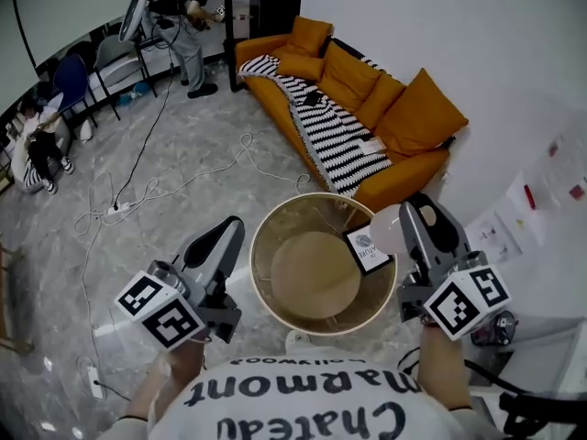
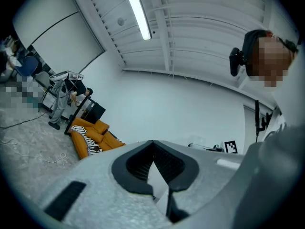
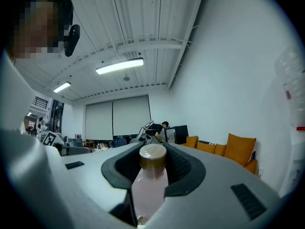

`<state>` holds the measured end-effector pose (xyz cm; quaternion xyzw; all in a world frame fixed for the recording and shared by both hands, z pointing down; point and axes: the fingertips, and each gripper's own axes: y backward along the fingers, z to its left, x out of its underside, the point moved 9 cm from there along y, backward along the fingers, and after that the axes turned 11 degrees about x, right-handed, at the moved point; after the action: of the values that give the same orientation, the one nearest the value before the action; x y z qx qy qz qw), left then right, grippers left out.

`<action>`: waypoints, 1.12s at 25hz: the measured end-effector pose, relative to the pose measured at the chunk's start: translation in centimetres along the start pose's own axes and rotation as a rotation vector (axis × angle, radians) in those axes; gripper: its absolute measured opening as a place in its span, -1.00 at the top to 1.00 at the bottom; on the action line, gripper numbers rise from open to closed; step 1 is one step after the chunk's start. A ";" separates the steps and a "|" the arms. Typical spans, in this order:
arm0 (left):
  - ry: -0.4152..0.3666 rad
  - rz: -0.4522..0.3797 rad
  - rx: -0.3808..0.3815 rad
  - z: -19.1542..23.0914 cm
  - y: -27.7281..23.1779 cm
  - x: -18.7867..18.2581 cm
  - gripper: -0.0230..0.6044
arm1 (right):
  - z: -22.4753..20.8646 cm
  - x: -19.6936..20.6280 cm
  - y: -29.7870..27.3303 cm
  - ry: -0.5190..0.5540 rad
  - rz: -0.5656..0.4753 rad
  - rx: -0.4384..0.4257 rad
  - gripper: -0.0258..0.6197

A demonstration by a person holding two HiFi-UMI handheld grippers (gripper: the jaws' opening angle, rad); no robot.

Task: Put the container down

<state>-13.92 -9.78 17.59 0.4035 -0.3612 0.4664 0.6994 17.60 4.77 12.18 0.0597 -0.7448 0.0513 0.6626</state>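
A pale pink bottle [image 3: 151, 185] with a gold cap stands upright between the jaws of my right gripper [image 3: 152, 162], and the pads press on its sides. In the head view the bottle [image 1: 386, 229] shows as a whitish blob at the tip of the right gripper [image 1: 413, 211]. My left gripper [image 1: 233, 231] is held level on the other side. Its jaws [image 2: 153, 150] stand close together with a pale sliver between them that I cannot identify. Below and between the two grippers is a round tan bin [image 1: 266, 287] with a small printed card [image 1: 369, 247] inside.
An orange sofa [image 1: 367, 99] with a striped blanket [image 1: 330, 140] stands against the far wall. Cables [image 1: 138, 200] trail over the grey floor. A person [image 1: 188, 26] stands by equipment at the back and another sits at the left [image 1: 37, 149]. White furniture [image 1: 541, 246] lies right.
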 end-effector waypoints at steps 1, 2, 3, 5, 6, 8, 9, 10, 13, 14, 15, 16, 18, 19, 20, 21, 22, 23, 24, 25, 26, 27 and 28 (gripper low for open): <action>0.009 -0.005 -0.001 0.4 -0.6 0.2 0.88 | -0.5 0.1 -0.7 0.002 0.006 -0.005 0.53; 0.015 -0.008 -0.001 0.8 -1.2 0.4 0.88 | -0.9 0.2 -1.3 0.004 0.012 -0.010 0.53; 0.015 -0.009 -0.001 1.2 -1.8 0.7 0.88 | -1.4 0.5 -1.9 0.006 0.017 -0.015 0.53; 0.008 -0.007 -0.001 1.8 -3.0 1.3 0.88 | -2.3 1.0 -3.1 0.007 0.025 -0.026 0.53; 0.008 -0.004 -0.001 2.1 -3.6 1.7 0.88 | -2.7 1.3 -3.7 0.006 0.030 -0.032 0.53; 0.020 0.006 0.000 2.6 -5.0 2.6 0.88 | -3.5 1.9 -4.9 0.003 0.046 -0.044 0.53; 0.028 0.011 0.002 2.8 -5.6 3.1 0.88 | -3.9 2.3 -5.4 0.000 0.055 -0.049 0.53; 0.036 0.015 0.005 3.0 -6.2 3.5 0.88 | -4.2 2.7 -5.9 -0.003 0.065 -0.054 0.53; 0.056 0.022 0.012 3.6 -8.2 4.8 0.88 | -5.7 4.0 -7.2 -0.020 0.094 -0.068 0.53; 0.065 0.026 0.012 3.8 -8.7 5.3 0.88 | -6.0 4.4 -7.5 -0.025 0.104 -0.073 0.53; 0.072 0.030 0.010 4.0 -9.0 5.6 0.88 | -6.2 4.8 -7.8 -0.028 0.114 -0.078 0.53; 0.078 0.037 0.008 4.2 -9.2 5.8 0.88 | -6.1 5.2 -8.1 -0.031 0.125 -0.082 0.53; 0.086 0.059 0.005 4.5 -9.4 6.2 0.88 | -5.9 6.1 -8.6 -0.039 0.147 -0.084 0.53; 0.089 0.074 0.005 4.7 -9.6 6.5 0.88 | -6.0 6.6 -9.0 -0.046 0.158 -0.084 0.53; 0.094 0.090 0.004 4.9 -9.8 6.9 0.88 | -6.2 7.2 -9.4 -0.053 0.169 -0.083 0.53; 0.102 0.106 0.000 5.2 -10.0 7.3 0.88 | -6.4 7.8 -9.8 -0.061 0.181 -0.082 0.53; 0.116 0.119 -0.005 5.3 -10.2 7.8 0.88 | -6.6 8.5 -10.2 -0.067 0.197 -0.083 0.53; 0.132 0.129 -0.011 5.5 -10.3 8.2 0.88 | -6.7 9.2 -10.6 -0.071 0.214 -0.084 0.53; 0.145 0.136 -0.013 5.6 -10.4 8.6 0.88 | -6.9 9.9 -11.0 -0.070 0.230 -0.085 0.53; 0.153 0.141 -0.015 5.8 -10.5 8.9 0.88 | -7.0 10.5 -11.3 -0.066 0.243 -0.084 0.53; 0.155 0.148 -0.018 6.0 -10.5 9.2 0.88 | -7.0 11.1 -11.7 -0.064 0.254 -0.082 0.53; 0.155 0.158 -0.022 6.3 -10.6 9.5 0.88 | -7.1 11.7 -12.1 -0.065 0.263 -0.079 0.53; 0.156 0.172 -0.026 6.7 -10.6 9.9 0.88 | -7.2 12.3 -12.4 -0.069 0.273 -0.077 0.53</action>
<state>-1.77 -14.82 26.70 0.3245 -0.3450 0.5497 0.6880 25.19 -6.60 25.19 -0.0659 -0.7697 0.1099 0.6254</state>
